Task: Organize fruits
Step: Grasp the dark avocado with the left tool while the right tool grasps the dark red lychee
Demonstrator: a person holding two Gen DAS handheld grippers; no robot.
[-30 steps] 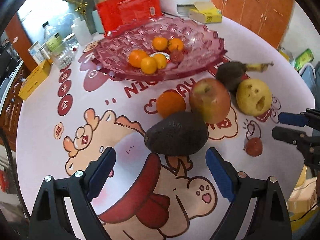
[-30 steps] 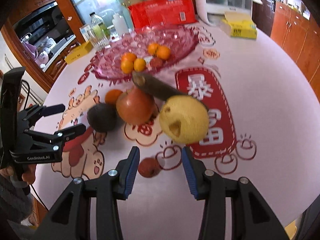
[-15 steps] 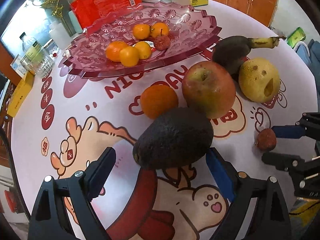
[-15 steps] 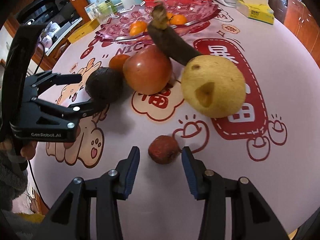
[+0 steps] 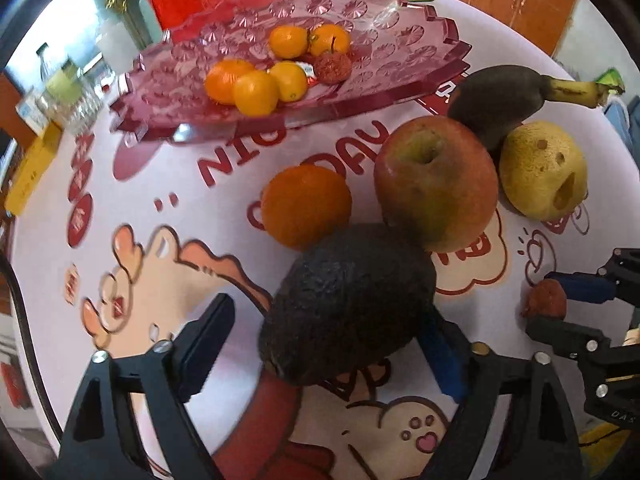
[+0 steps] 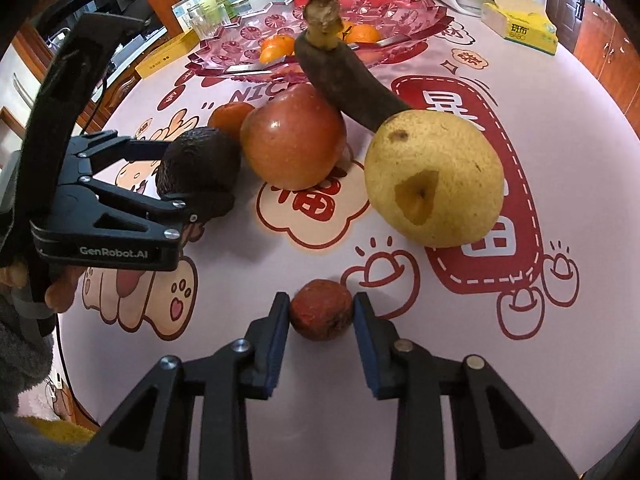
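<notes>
Blue pads of the right gripper pinch a small, rough-skinned red fruit from both sides while it sits on the pink cartoon-printed tablecloth, at the near edge of the fruit cluster. The fruit is round and held only across its middle, so I judge it could squirt out or roll if lifted with a twist. The left gripper is closing its jaws around a dark, pebbly avocado; the right pad sits against the fruit and the left pad is not yet touching. The avocado leans against a round orange and a large red-green apple, so a lopsided squeeze could shove it into them and set them rolling. Beyond the apple lie a blackened banana and a pitted yellow pear. The likely destination, a pink cut-glass tray already holding small oranges, stands at the far side; carrying low over the cluster risks knocking the fruit.
</notes>
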